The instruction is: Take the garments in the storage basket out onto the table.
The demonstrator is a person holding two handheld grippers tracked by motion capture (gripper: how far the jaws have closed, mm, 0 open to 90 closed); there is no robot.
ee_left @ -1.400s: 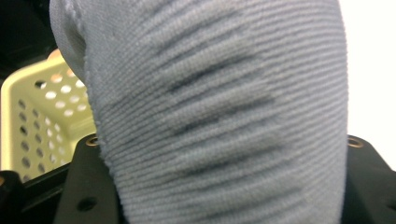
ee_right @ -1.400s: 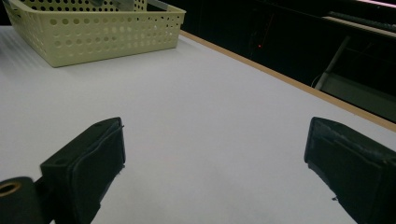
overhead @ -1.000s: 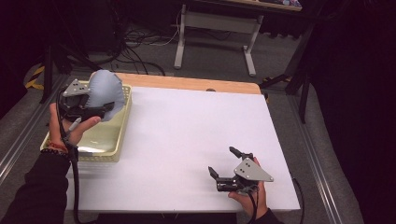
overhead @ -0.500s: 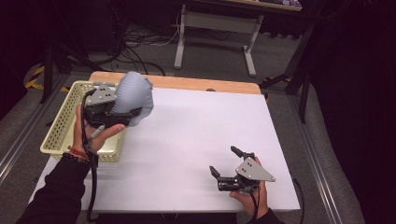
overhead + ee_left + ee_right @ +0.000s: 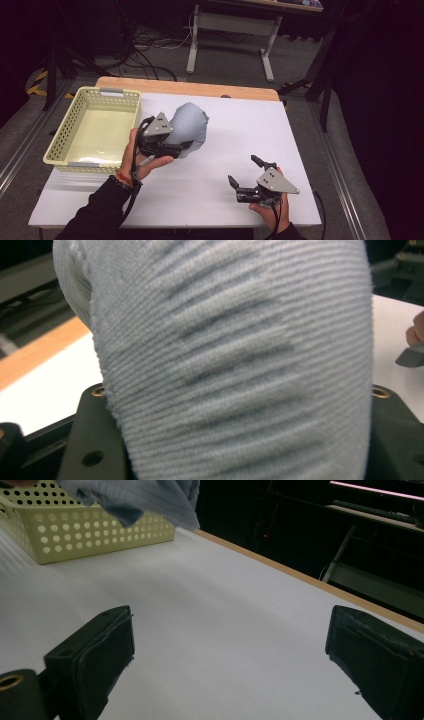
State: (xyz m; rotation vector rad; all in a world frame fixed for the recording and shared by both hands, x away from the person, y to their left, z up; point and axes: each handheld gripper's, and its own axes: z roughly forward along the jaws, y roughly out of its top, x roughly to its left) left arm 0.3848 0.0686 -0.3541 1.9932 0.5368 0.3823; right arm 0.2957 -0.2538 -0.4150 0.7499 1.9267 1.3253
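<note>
The left gripper (image 5: 172,142) carries a bunched grey knitted garment (image 5: 189,127) above the white table (image 5: 210,200), just right of the yellow perforated basket (image 5: 59,146) and clear of it; its jaws are clamped on the fabric, which rises close in front of the left gripper view's camera as a ribbed mass (image 5: 235,360). The right gripper (image 5: 245,177) rests at the near right of the table, well apart from the garment, its jaws spread wide with nothing between them, as the right gripper view shows over bare tabletop. The likeliest trouble, as I judge it, is the grip: the jaws seem to hold one fold of a loose bundle, so the knit could slide out or unroll and drop in a heap wherever it happens to be. A hanging edge could also drag on the table or snag the basket rim if the hand swings back left. With the left camera covered by cloth, setting the garment down accurately would be hard. No brand, label or readable writing appears on the garment, basket or grippers.
</note>
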